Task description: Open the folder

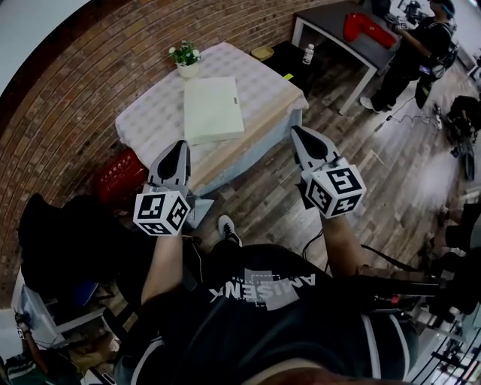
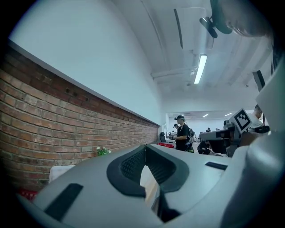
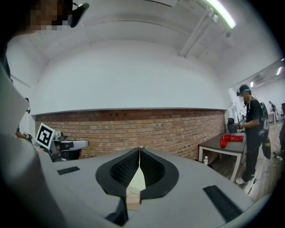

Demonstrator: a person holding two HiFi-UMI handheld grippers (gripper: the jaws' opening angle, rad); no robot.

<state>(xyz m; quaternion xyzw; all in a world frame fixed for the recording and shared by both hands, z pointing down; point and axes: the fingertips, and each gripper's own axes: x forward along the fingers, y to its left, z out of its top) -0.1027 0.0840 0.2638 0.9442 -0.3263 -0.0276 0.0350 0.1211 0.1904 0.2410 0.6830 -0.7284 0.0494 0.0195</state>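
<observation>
A closed cream folder (image 1: 213, 107) lies flat on the table's white cloth (image 1: 150, 113), seen in the head view. My left gripper (image 1: 179, 147) hangs in front of the table's near edge, jaws shut and empty. My right gripper (image 1: 297, 132) is level with the table's right corner, also shut with nothing in it. In the left gripper view the jaws (image 2: 145, 147) meet at the tips, with a pale strip of the tabletop showing behind them. The right gripper view shows its jaws (image 3: 140, 149) touching at the tips too.
A small potted plant (image 1: 186, 57) stands at the table's far corner. A red bag (image 1: 120, 174) sits on the floor left of the table. At the back right is a dark table (image 1: 331, 22) with a red object (image 1: 368, 30), and a person (image 1: 413, 53) stands beside it.
</observation>
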